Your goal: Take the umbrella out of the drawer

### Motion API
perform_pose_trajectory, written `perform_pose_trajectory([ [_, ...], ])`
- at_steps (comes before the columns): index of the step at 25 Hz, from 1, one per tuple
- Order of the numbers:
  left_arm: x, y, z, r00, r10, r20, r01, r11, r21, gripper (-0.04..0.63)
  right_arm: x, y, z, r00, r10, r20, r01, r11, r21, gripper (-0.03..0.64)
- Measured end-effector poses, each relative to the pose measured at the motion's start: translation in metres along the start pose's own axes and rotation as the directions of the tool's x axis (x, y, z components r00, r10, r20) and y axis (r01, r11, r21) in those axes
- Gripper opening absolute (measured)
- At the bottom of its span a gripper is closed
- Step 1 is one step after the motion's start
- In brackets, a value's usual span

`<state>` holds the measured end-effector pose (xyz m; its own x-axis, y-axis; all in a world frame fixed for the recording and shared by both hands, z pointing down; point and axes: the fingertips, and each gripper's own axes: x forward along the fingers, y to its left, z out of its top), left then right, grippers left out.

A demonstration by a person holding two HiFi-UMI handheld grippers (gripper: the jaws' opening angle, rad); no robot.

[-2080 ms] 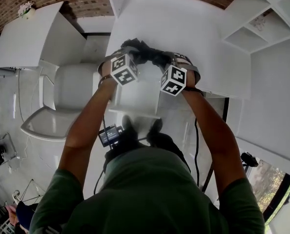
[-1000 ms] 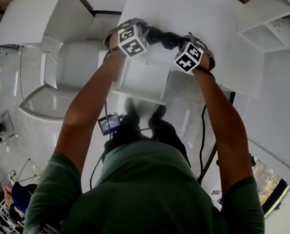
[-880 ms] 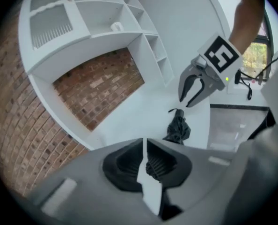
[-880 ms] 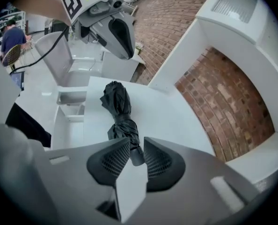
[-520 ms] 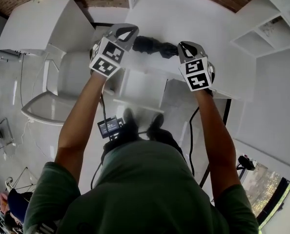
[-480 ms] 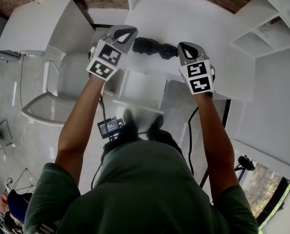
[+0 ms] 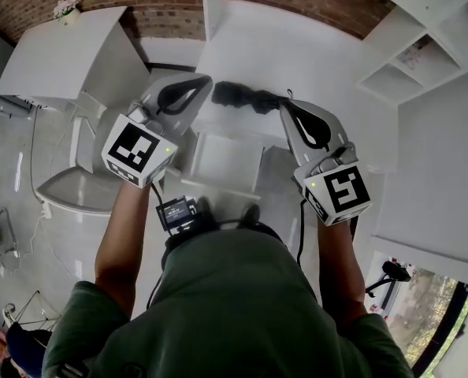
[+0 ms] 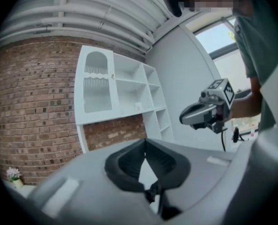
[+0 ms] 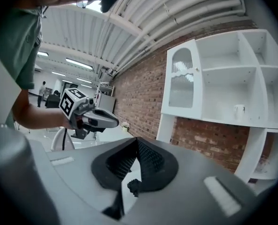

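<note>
The left gripper (image 7: 202, 82) and right gripper (image 7: 287, 109) are being lifted above the drawer (image 7: 218, 160), their jaws having just closed and now pressed together on nothing. The umbrella (image 7: 246, 98) is lying released on the desk top (image 7: 313, 50) just beyond the drawer, so the removal is being judged finished.

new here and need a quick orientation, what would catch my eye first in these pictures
Two grey grippers with black-and-white marker cubes fill the middle of the head view: the left gripper and the right gripper, both shut with nothing between their jaws. Between their tips a black folded umbrella lies on the white desk, just beyond the open drawer.
</note>
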<state>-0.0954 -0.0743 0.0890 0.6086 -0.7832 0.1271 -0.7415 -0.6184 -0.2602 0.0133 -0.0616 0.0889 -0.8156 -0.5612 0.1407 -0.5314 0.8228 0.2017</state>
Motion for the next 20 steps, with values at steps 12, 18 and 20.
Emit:
perform_pose_trajectory([
  [12,-0.069,-0.036,0.073,0.989,-0.022,0.148,0.022,1.000,-0.003,0.003,-0.049,0.055,0.056,0.998,0.052,0.040,-0.053,0.998,0.018,0.005],
  [18,-0.085,-0.049,0.073,0.989,-0.040,0.143,0.041,0.999,-0.001,0.003,-0.058,0.067,0.057,0.998,0.055,0.033,-0.055,0.998,0.023,0.005],
  [20,-0.088,-0.051,0.073,0.989,-0.049,0.138,0.050,0.999,-0.001,0.003,-0.060,0.067,0.058,0.998,0.050,0.029,-0.050,0.998,0.024,0.005],
])
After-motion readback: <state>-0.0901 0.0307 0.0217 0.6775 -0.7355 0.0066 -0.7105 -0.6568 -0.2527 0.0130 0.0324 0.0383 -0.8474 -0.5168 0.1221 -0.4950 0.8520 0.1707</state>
